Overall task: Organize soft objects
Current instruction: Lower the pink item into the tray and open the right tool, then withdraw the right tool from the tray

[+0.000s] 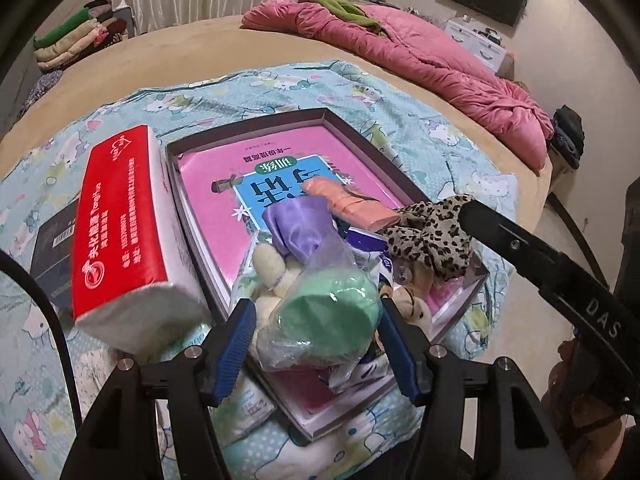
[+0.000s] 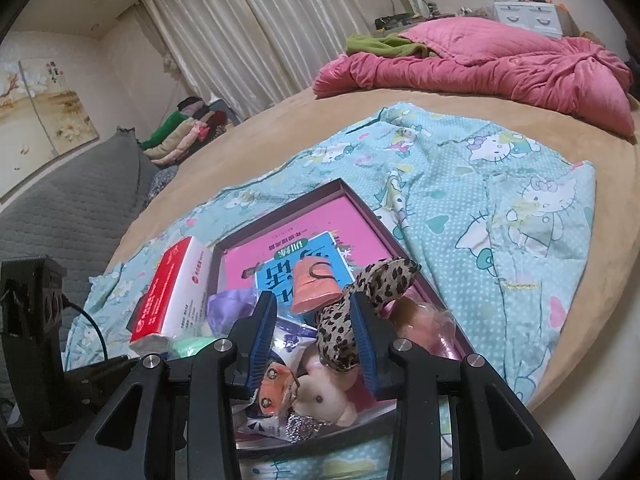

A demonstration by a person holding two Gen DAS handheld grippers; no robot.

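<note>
A shallow maroon box (image 1: 188, 216) (image 2: 352, 196) with a pink book in it lies on the Hello Kitty sheet. Soft things are piled at its near end: a green roll in a clear bag (image 1: 326, 316), a purple cloth (image 1: 298, 228), an orange roll (image 1: 352, 200) (image 2: 316, 286), a leopard scarf (image 1: 436, 236) (image 2: 360, 304) and small plush toys (image 2: 320, 392). My left gripper (image 1: 316, 320) is open with its jaws either side of the bagged green roll. My right gripper (image 2: 314, 316) is open around the leopard scarf; its finger (image 1: 520, 248) shows in the left wrist view.
A red and white tissue pack (image 1: 124, 228) (image 2: 172, 300) leans against the box's left side, over a dark box (image 1: 52, 252). A pink quilt (image 1: 420, 56) (image 2: 480, 64) and green cloth lie at the far bed edge. Folded clothes (image 1: 76, 36) (image 2: 180, 132) are stacked far left.
</note>
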